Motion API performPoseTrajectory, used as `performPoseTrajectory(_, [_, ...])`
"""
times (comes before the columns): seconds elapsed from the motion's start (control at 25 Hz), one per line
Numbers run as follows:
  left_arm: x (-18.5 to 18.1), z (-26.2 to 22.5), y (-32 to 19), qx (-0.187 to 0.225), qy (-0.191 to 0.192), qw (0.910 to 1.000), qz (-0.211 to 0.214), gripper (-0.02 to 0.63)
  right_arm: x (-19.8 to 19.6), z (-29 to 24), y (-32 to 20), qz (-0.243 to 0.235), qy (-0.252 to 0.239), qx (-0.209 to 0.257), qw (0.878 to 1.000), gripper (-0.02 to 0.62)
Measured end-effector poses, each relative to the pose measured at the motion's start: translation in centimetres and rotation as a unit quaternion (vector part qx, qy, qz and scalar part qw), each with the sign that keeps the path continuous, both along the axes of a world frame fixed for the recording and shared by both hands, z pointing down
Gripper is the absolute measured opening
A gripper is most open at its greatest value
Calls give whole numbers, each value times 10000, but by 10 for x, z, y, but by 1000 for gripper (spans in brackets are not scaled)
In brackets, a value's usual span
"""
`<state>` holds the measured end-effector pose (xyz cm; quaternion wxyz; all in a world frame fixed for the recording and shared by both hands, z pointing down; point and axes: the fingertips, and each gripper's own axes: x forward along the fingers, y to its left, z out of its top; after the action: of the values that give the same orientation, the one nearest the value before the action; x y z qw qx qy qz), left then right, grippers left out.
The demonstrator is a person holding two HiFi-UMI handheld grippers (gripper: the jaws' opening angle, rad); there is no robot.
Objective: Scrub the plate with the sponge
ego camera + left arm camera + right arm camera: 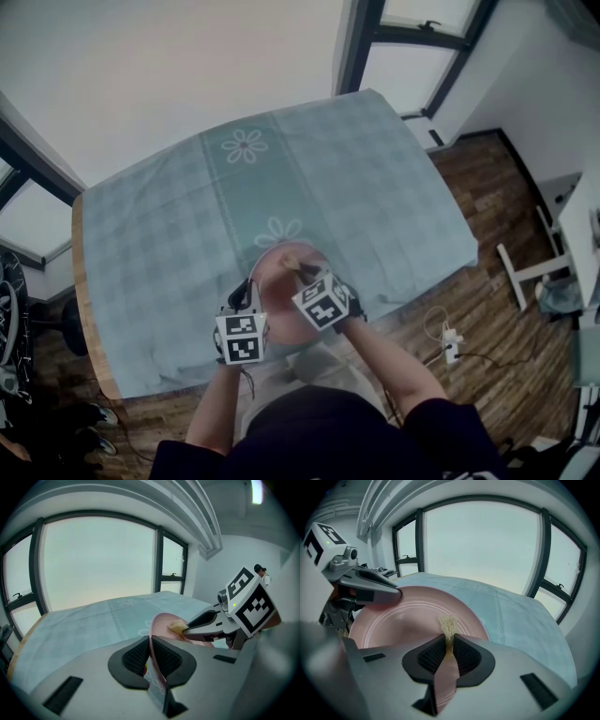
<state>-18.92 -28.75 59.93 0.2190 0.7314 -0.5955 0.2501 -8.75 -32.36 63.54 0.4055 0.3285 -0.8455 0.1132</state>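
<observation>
A pink plate (281, 281) is held up off the table near its front edge, tilted on edge. My left gripper (151, 645) is shut on the plate's rim (159, 620). In the head view that left gripper (247, 292) is at the plate's left side. My right gripper (448, 645) is shut on a small yellowish sponge (448, 624), whose tip rests against the plate's face (403, 620). From the left gripper view, the sponge (177, 626) shows pinched in the right gripper's fingers (202, 620). The right gripper (302, 270) comes in from the plate's right.
A table with a blue-green checked cloth (281, 178) stretches ahead, its wooden edge (82, 309) bare on the left. Windows stand beyond it. Right of the table, on the wood floor, lie a power strip (450, 342) and a white stand (525, 272).
</observation>
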Motion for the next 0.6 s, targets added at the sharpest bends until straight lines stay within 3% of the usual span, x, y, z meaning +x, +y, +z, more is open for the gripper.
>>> performPoseTrajectory(0.6, [-3, 2, 2, -40, 104, 9999, -124, 23, -28, -6, 48, -565, -109, -228, 9981, 54])
